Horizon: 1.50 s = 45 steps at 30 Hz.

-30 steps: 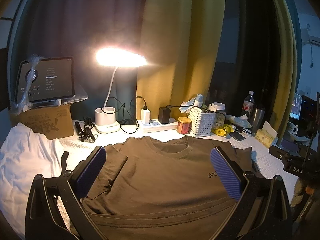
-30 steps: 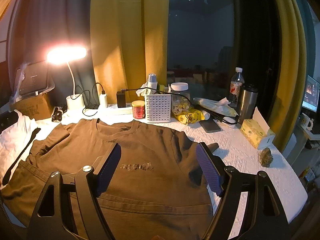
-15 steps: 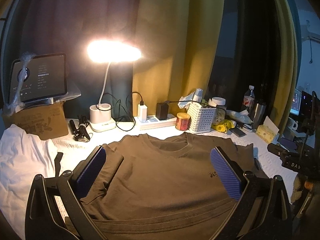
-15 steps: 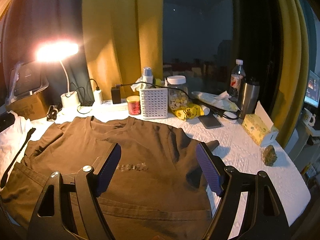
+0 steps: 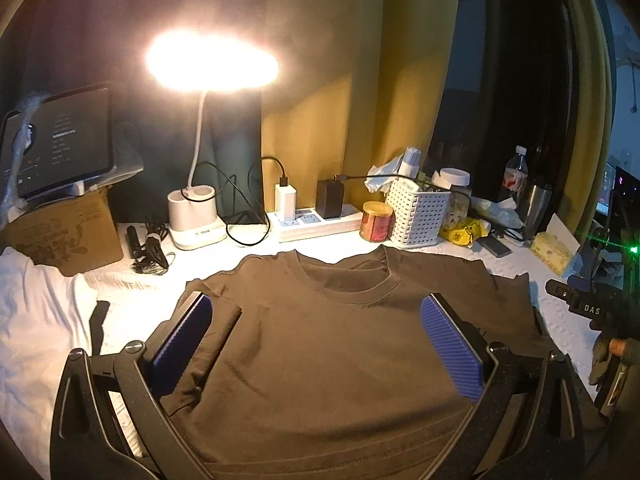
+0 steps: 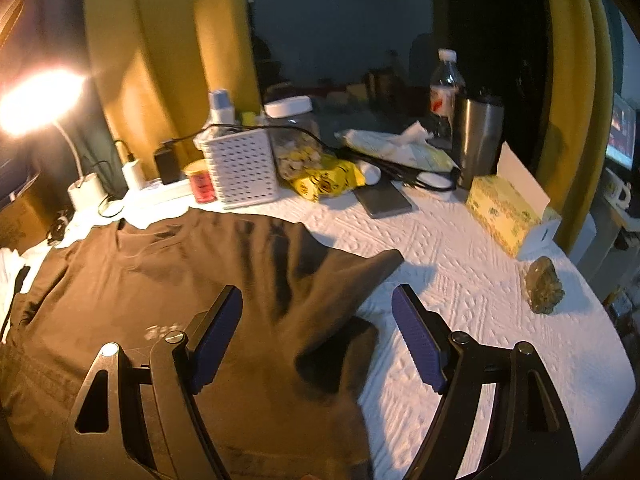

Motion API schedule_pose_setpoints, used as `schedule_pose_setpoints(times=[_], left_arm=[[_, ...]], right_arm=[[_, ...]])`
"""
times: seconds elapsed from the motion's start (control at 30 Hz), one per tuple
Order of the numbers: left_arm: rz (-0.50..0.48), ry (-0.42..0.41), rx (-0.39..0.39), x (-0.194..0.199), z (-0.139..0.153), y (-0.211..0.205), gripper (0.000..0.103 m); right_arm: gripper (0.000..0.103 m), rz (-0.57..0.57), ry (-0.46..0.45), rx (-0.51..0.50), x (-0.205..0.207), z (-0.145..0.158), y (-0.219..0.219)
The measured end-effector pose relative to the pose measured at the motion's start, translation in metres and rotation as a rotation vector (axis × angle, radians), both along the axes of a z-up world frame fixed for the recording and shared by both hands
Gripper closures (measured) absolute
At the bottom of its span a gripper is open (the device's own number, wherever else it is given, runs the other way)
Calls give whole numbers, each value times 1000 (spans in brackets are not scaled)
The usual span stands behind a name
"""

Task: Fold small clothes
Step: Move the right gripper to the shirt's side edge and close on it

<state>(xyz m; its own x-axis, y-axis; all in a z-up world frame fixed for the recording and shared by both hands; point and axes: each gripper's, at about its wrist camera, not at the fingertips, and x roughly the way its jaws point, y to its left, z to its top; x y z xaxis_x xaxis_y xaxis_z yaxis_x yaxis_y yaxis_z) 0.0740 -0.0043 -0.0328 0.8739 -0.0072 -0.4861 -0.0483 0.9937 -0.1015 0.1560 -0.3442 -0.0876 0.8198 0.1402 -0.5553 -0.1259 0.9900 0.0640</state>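
A dark brown T-shirt (image 5: 328, 352) lies flat, front up, on the white textured table cover (image 5: 132, 304), collar toward the back. My left gripper (image 5: 316, 344) hovers open over the chest, its blue pads (image 5: 182, 344) wide apart and nothing between them. In the right wrist view the same T-shirt (image 6: 168, 280) spreads to the left, its right sleeve (image 6: 360, 268) reaching out onto the cover. My right gripper (image 6: 318, 340) is open above that sleeve and armpit area, holding nothing. The view is motion-blurred.
Along the back stand a lit desk lamp (image 5: 196, 220), power strip (image 5: 316, 220), red tin (image 5: 376, 222), white basket (image 5: 418, 216), jar, bottle (image 6: 444, 88), steel tumbler (image 6: 478, 136), phone (image 6: 382, 198) and tissue box (image 6: 508, 212). A white cloth (image 5: 36, 320) lies left; a stone (image 6: 544, 286) right.
The left gripper has moved forward and lower toward the collar. The right gripper has swung right, so the right sleeve and bare table cover now sit between its fingers.
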Motion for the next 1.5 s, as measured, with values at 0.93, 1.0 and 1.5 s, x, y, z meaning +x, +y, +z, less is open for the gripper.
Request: schedule_pose_setpoints(times=[0.93,1.0,1.5], left_arm=[[42,172,-44,67,-49,14,1],[44,174,-51,67,-50,17,1],[70,148,-79,46,-47,41,1]], right_arm=[[93,-19,267,101,109,-54,-28],[94,-11,246,92,107,-48,-24],[95,125,141,46,84,-8,37]])
